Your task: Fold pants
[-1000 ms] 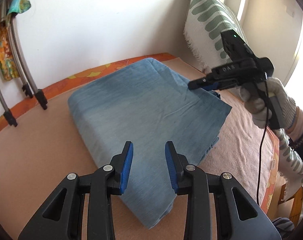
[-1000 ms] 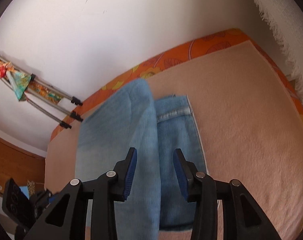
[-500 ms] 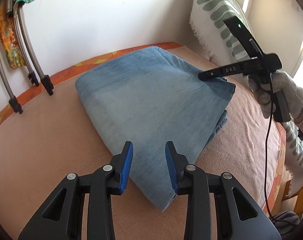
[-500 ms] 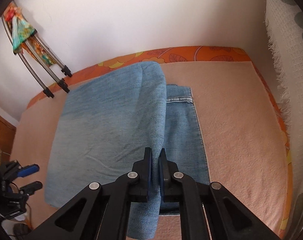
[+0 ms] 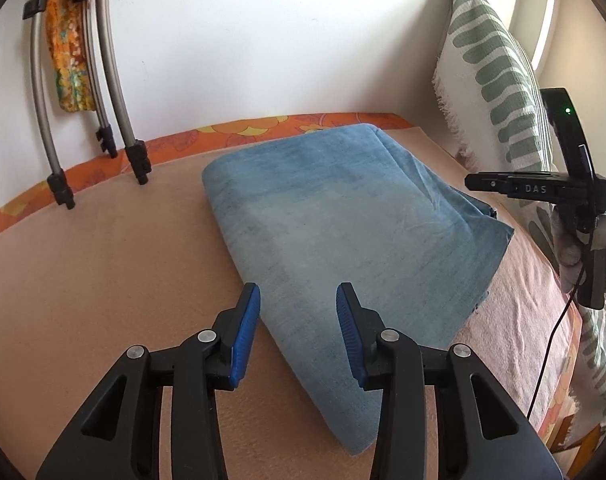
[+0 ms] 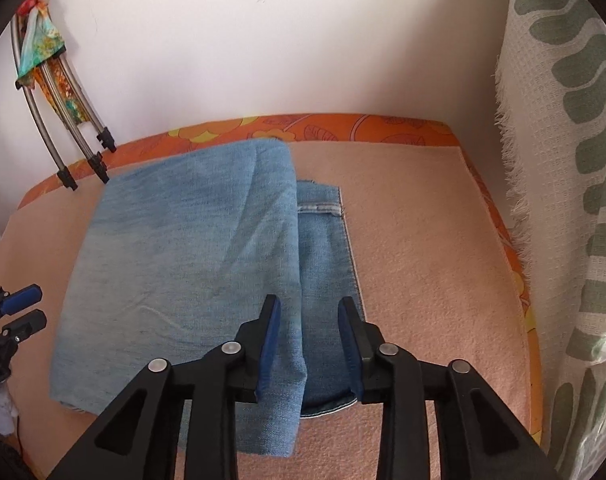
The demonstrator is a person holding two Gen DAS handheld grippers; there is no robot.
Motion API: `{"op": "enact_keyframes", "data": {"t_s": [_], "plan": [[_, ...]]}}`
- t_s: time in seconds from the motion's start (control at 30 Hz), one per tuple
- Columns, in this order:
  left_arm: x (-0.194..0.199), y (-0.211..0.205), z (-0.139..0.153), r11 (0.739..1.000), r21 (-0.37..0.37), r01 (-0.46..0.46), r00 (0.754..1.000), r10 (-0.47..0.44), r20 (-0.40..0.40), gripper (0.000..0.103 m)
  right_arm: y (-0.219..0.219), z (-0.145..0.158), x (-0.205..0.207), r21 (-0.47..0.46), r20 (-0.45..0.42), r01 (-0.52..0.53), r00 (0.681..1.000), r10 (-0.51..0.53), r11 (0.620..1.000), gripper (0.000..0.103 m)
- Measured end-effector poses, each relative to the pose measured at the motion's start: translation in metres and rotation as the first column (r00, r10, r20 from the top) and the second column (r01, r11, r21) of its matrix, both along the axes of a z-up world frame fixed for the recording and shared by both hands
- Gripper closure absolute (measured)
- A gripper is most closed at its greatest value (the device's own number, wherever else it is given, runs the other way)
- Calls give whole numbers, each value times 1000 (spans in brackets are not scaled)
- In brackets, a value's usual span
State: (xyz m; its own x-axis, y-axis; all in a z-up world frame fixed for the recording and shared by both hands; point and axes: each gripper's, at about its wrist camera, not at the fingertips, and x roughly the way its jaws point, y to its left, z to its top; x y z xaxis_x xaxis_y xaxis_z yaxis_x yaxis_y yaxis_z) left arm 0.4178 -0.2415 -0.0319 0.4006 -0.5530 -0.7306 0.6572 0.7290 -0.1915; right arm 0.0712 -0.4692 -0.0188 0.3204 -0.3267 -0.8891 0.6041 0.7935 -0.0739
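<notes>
On the bed [image 6: 423, 240], folded pants [image 5: 343, 220] lay offset. Both hand-held grippers, left [image 5: 298, 334] and right [image 6: 309, 346], stood wide, empty. Squaring the overhanging edge seemed advisable.

left wrist: low, near corner of pants [image 5: 343, 240] – facing wall | right wrist: opposite edge – same wall
</notes>
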Motion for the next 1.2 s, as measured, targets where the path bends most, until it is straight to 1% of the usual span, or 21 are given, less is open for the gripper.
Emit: {"op": "enact_keyframes", "data": {"t_s": [0.07, 0.13, 0.17, 0.2, 0.23, 0.27, 0.3, 0.33, 0.4, 0.47, 0.53, 0.6, 0.77, 0.87, 1.0, 1.1, 1.17, 1.2], "plan": [[4, -1, -1, 1000, 5, -8, 1000, 8, 9, 65, -2, 9, -1, -9, 27, -12, 1000, 13, 1000, 67], [7, -2, -1, 1000, 9, -16, 1000, 16, 14, 65, -5, 16, -1, -13, 58, -18, 998, 19, 1000, 56], [9, -2, -2, 1000, 5, -18, 1000, 18, 10, 65, -6, 18, -1, -16, 72, -19, 997, 20, 1000, 44], [11, -2, -2, 1000, 2, -20, 1000, 20, 6, 65, -8, 19, -1, -19, 87, -18, 996, 20, 1000, 35], [13, -2, -3, 1000, 3, -23, 1000, 23, 4, 61, -11, 18, 0, -16, 97, -22, 995, 23, 1000, 32], [16, -2, -3, 1000, 0, -23, 1000, 23, -3, 55, -14, 16, 1, -6, 97, -28, 995, 28, 1000, 23], [20, -2, -5, 1000, -12, -27, 999, 27, -19, 53, -17, 13, 4, 6, 94, -34, 995, 33, 999, 14], [24, 0, -6, 999, -25, -33, 999, 32, -38, 52, -21, 9, 7, 14, 93, -38, 995, 36, 999, 13], [34, 4, -11, 997, -55, -54, 993, 48, -106, 51, -27, -3, 13, 31, 81, -28, 996, 25, 999, 13], [43, 6, -16, 994, -74, -77, 985, 65, -161, 51, -35, -14, 18, 86, 70, -37, 997, 31, 996, 12], [50, 8, -18, 992, -90, -93, 978, 74, -195, 51, -40, -24, 24, 132, 54, -51, 998, 44, 990, 8], [55, 9, -22, 989, -103, -108, 970, 82, -227, 51, -42, -29, 28, 130, 45, -47, 998, 42, 990, 8], [62, 7, -33, 983, -128, -131, 949, 87, -304, 50, -53, -44, 39, 182, 13, -38, 999, 37, 983, 8], [64, 1, -40, 982, -131, -135, 941, 86, -326, 50, -53, -50, 46, 195, -17, -67, 997, 72, 978, 8], [67, -5, -46, 981, -134, -137, 935, 84, -343, 50, -56, -65, 50, 227, -51, -74, 995, 88, 971, 8], [70, -7, -47, 979, -148, -142, 933, 83, -350, 50, -60, -73, 47, 269, -33, -65, 996, 77, 961, 8], [71, -7, -47, 976, -162, -143, 934, 79, -349, 50, -62, -75, 43, 286, 3, -65, 998, 67, 956, 9], [72, -7, -48, 974, -172, -149, 933, 81, -352, 50, -61, -75, 42, 287, 19, -73, 997, 71, 955, 11]]}}
